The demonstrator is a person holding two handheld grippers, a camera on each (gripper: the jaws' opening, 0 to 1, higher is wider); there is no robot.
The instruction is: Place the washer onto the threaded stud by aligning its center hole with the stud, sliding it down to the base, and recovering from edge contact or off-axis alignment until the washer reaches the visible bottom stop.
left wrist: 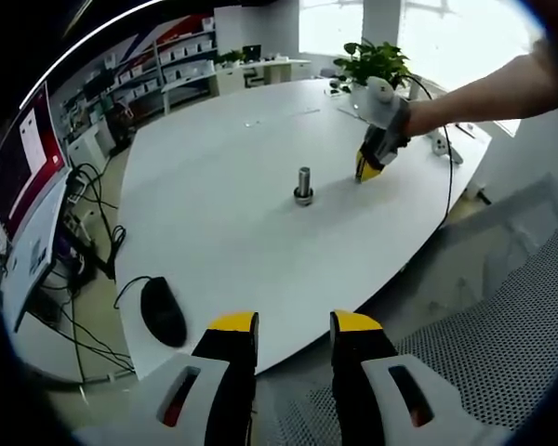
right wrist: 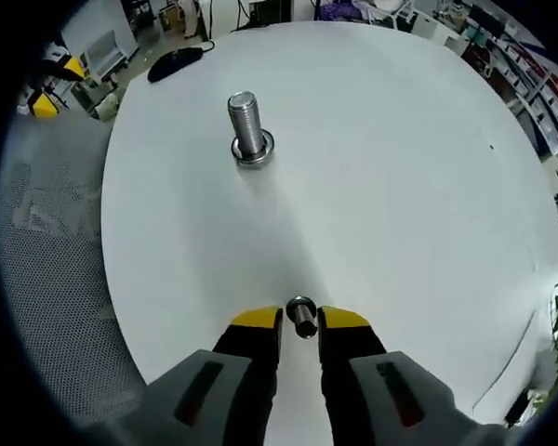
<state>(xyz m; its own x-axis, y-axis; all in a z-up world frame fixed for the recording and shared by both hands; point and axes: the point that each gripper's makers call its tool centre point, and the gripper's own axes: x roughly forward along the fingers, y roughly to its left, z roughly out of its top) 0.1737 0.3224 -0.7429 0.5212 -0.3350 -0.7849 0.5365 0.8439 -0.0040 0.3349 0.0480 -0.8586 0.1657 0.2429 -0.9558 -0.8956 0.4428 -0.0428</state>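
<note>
we've got the washer [right wrist: 301, 314] pinched edge-on in our right gripper [right wrist: 299, 321], low over the table [right wrist: 400, 186]. the stud [right wrist: 245, 123] stands upright straight ahead, well apart. our left gripper [left wrist: 294, 323] sits spread open off the table edge, much farther away.

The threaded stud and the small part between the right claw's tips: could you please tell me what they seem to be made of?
The threaded stud looks like bare steel: silver-grey, glossy, with fine thread ridges and a bright ring at its base. The washer, between the right claw's tips, looks like similar grey metal with a dull sheen, though it is too small to be sure.
</note>
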